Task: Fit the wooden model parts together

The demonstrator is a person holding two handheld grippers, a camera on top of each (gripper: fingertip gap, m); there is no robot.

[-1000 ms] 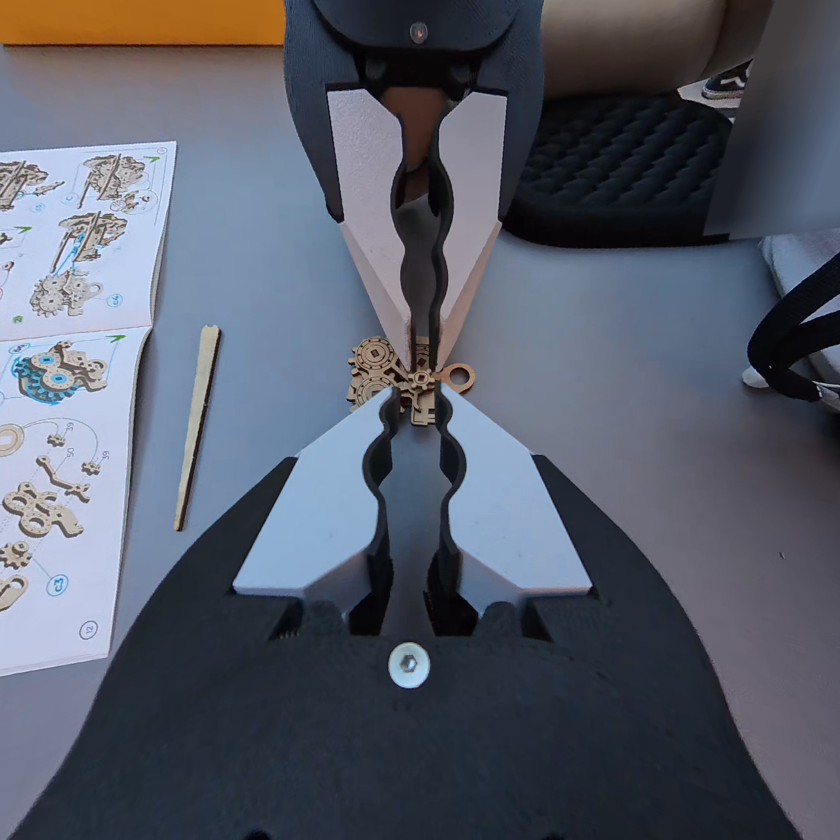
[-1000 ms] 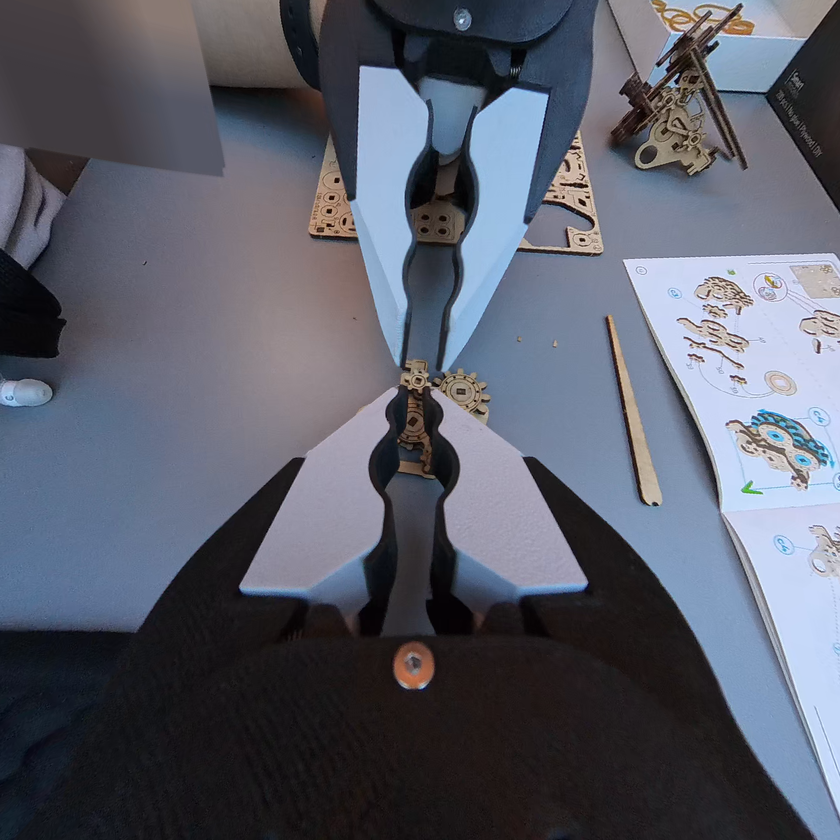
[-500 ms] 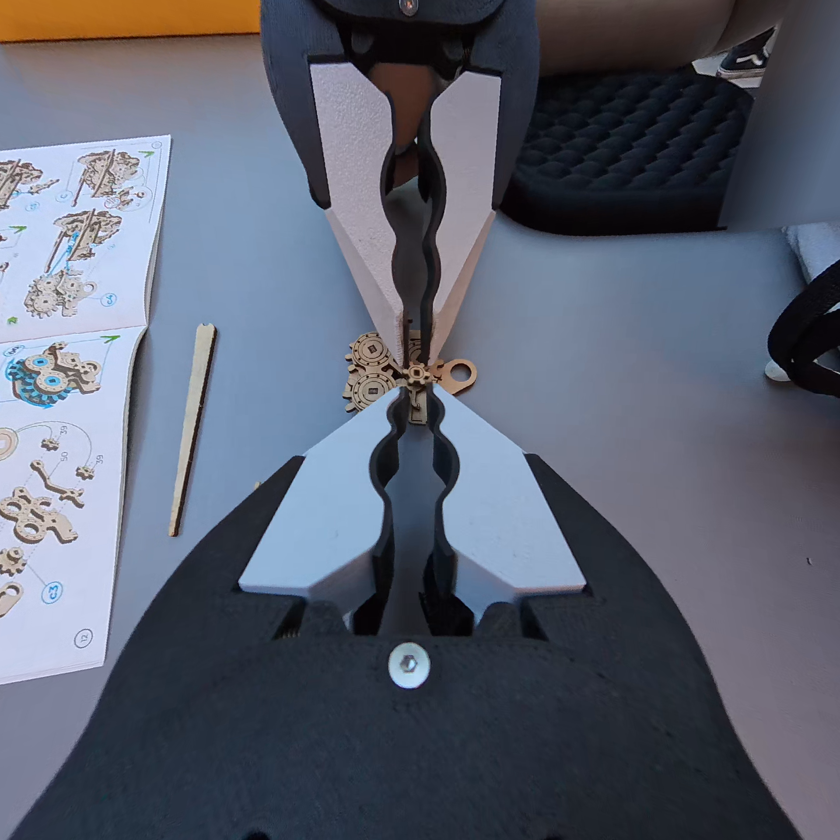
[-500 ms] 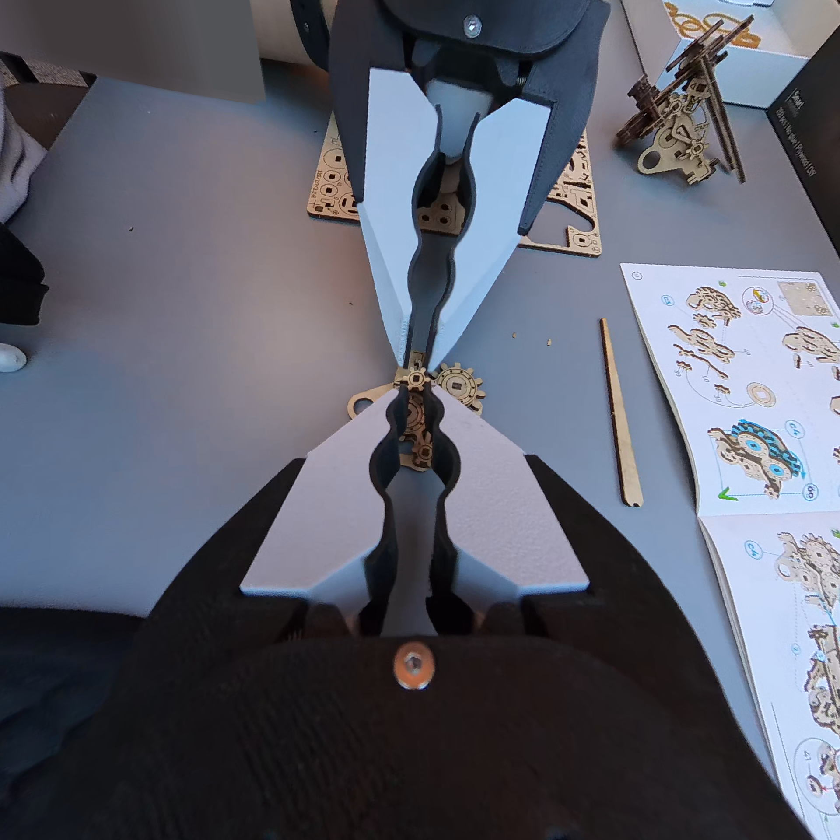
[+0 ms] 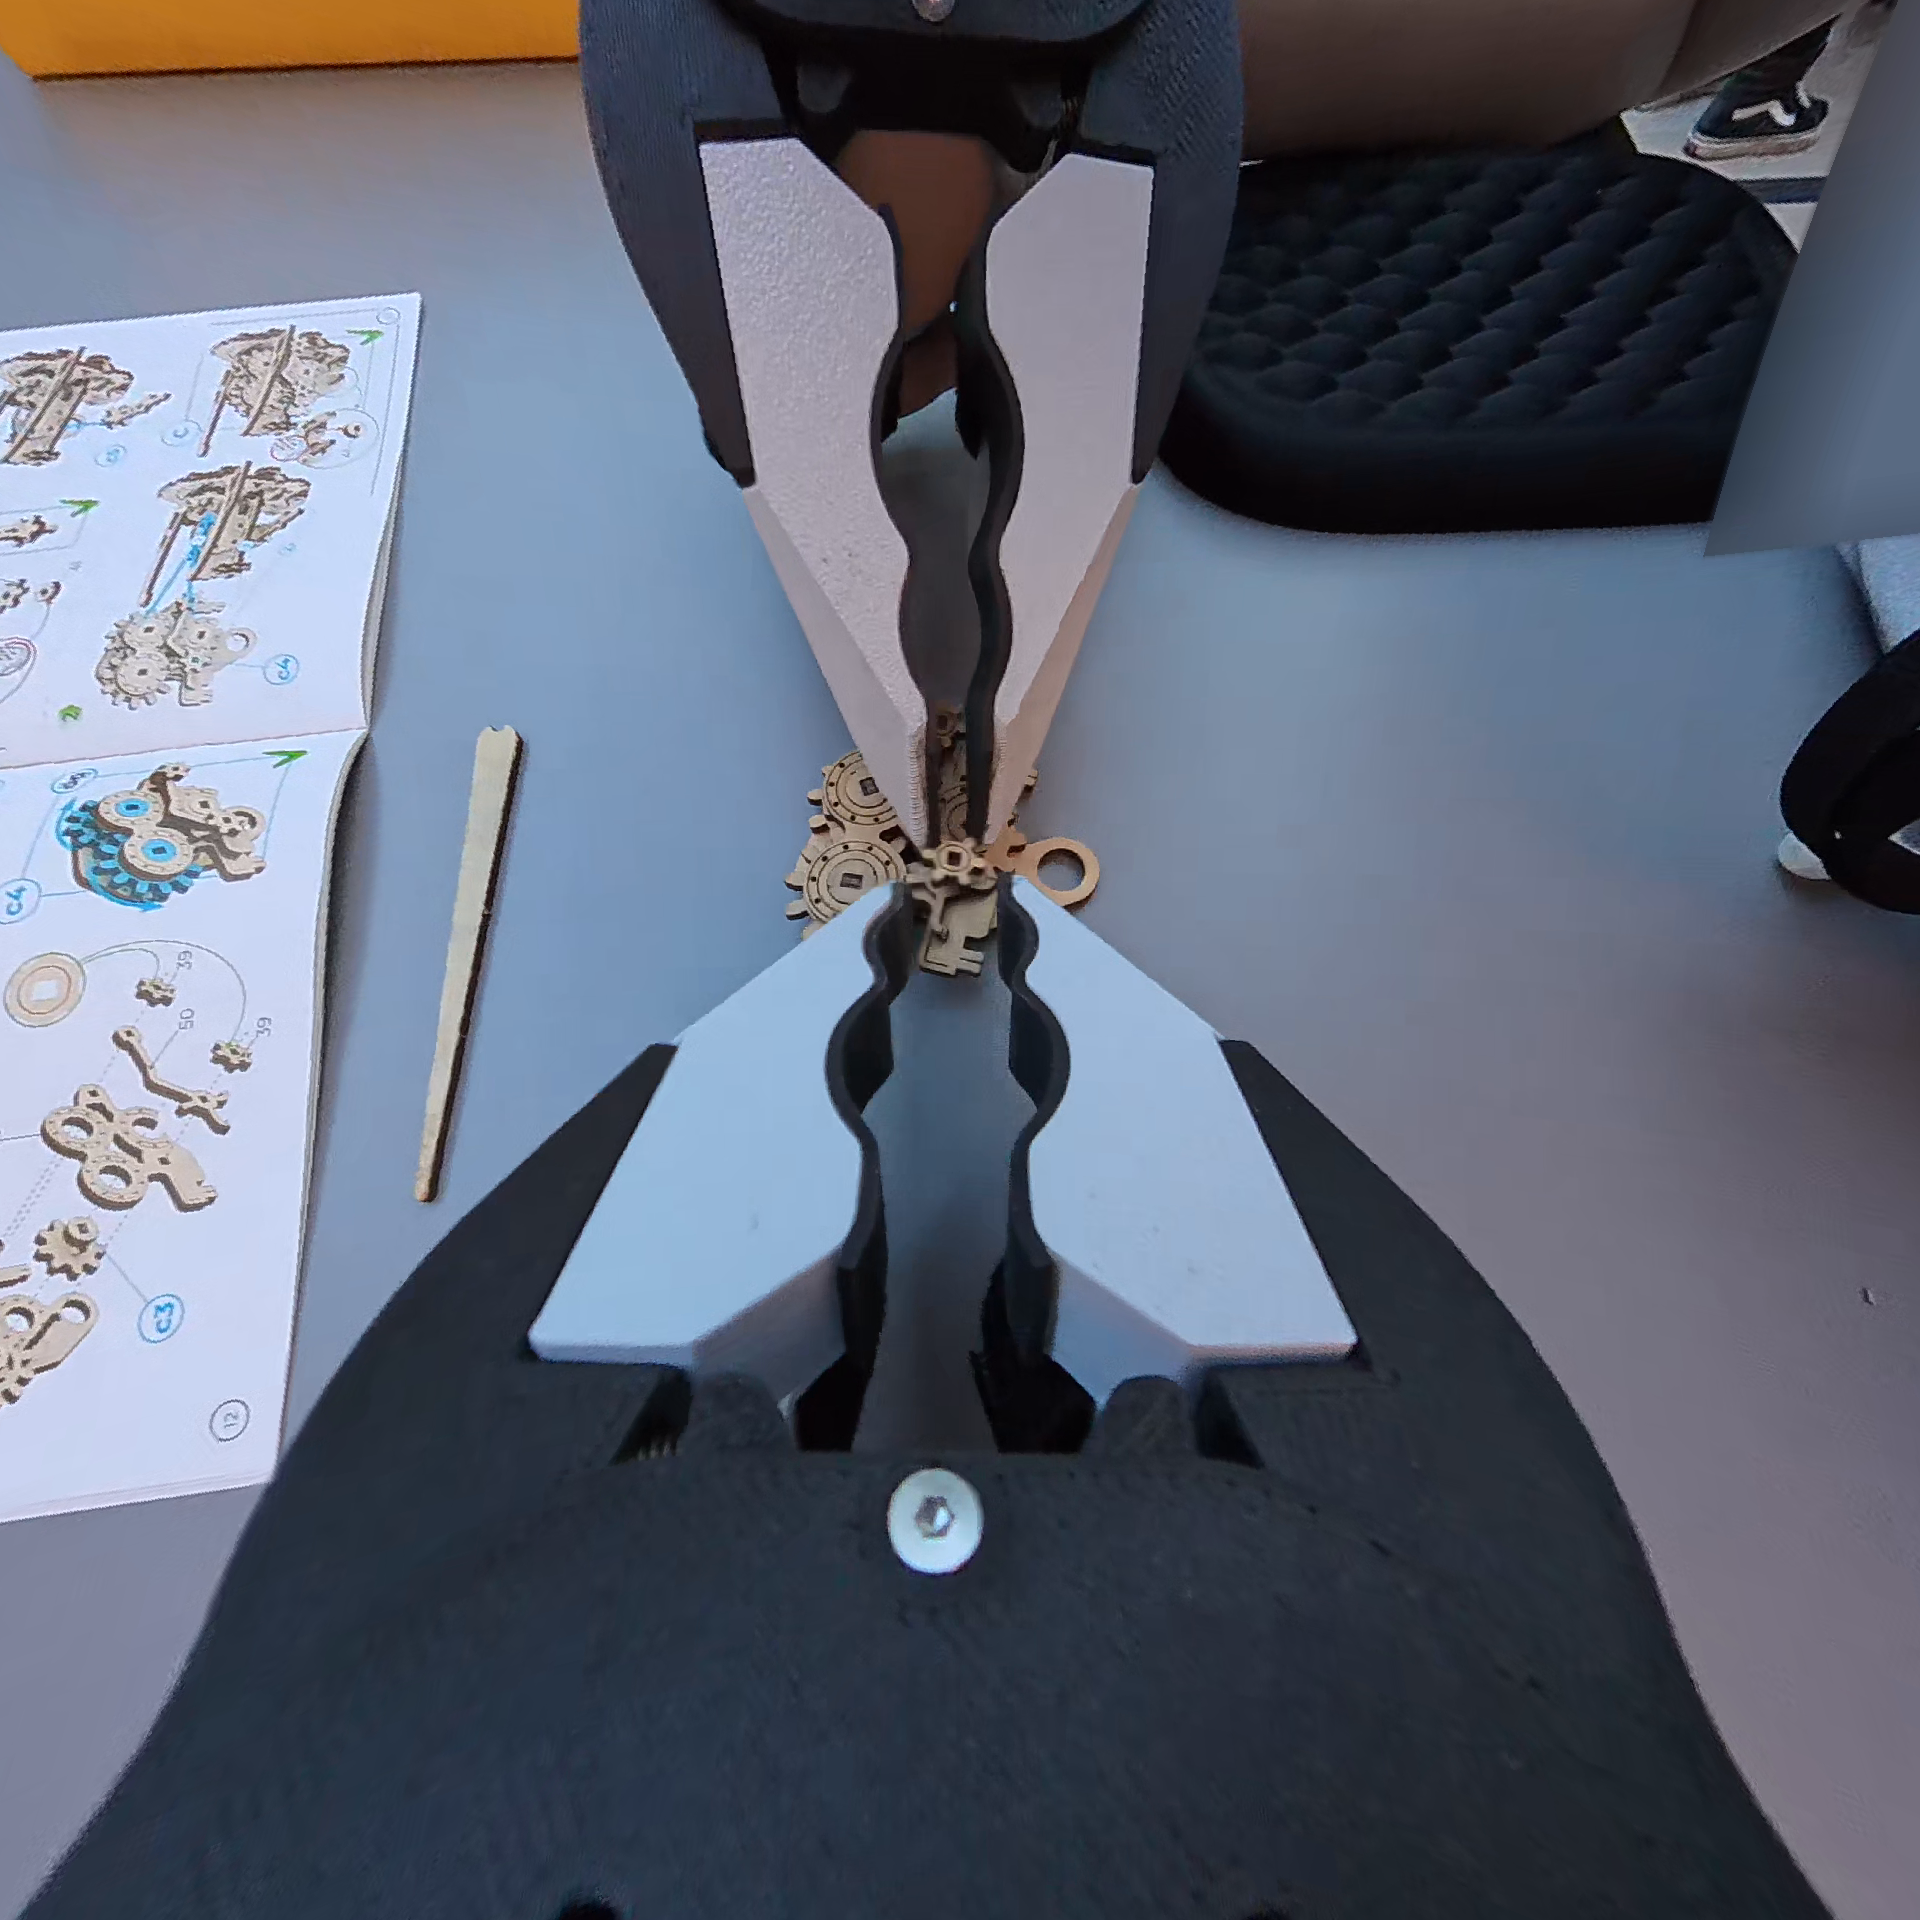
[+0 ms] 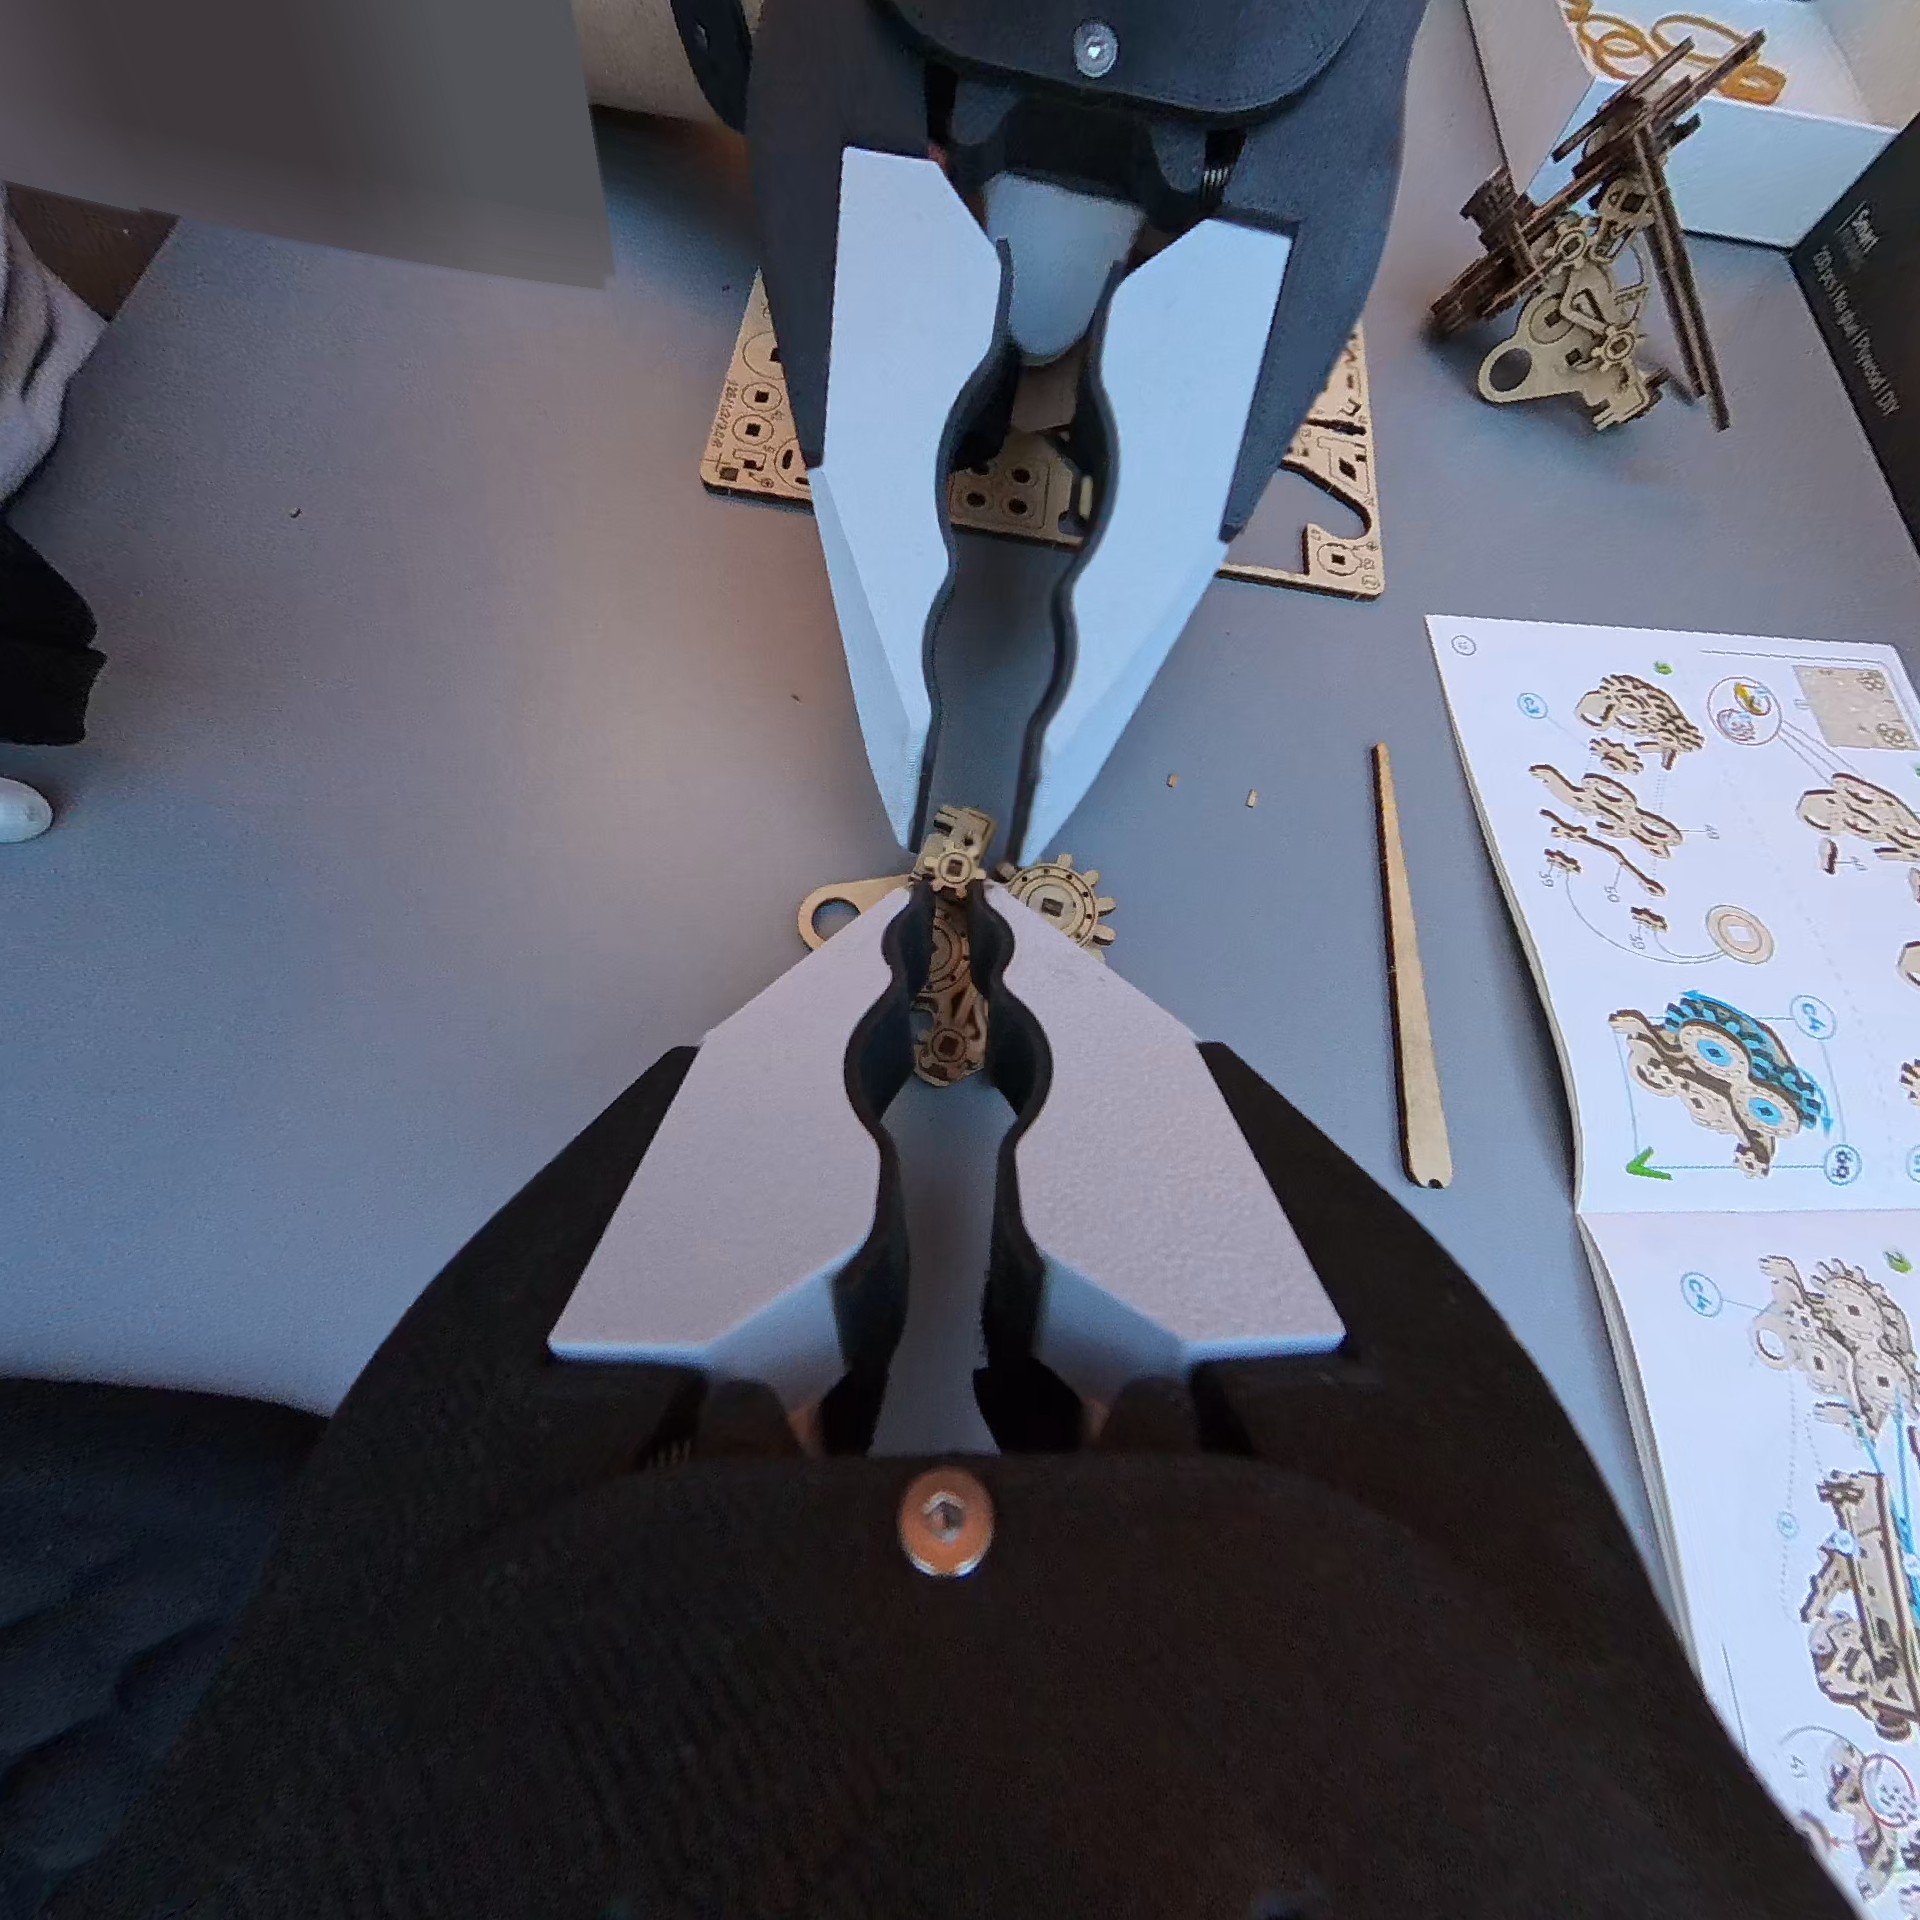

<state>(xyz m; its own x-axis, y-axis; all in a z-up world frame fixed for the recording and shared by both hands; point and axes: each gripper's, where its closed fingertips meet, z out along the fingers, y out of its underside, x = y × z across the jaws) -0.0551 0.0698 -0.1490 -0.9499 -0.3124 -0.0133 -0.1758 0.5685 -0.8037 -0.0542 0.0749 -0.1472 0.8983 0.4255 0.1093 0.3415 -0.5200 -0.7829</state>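
Wooden gear assembly [image 5: 951, 883] between left hand-held gripper [image 5: 948, 902] tips

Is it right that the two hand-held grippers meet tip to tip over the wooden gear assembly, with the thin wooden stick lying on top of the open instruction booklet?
Not quite. The thin wooden stick lies on the bare grey table beside the instruction booklet, as the left wrist view shows. The rest holds: the hand-held grippers meet tip to tip over the wooden gear assembly.

Tan laser-etched wooden model parts [image 5: 951, 894] between pale grey fingers [image 5: 748, 1174]; black quilted cushion [image 5: 1475, 343] beyond jaws.
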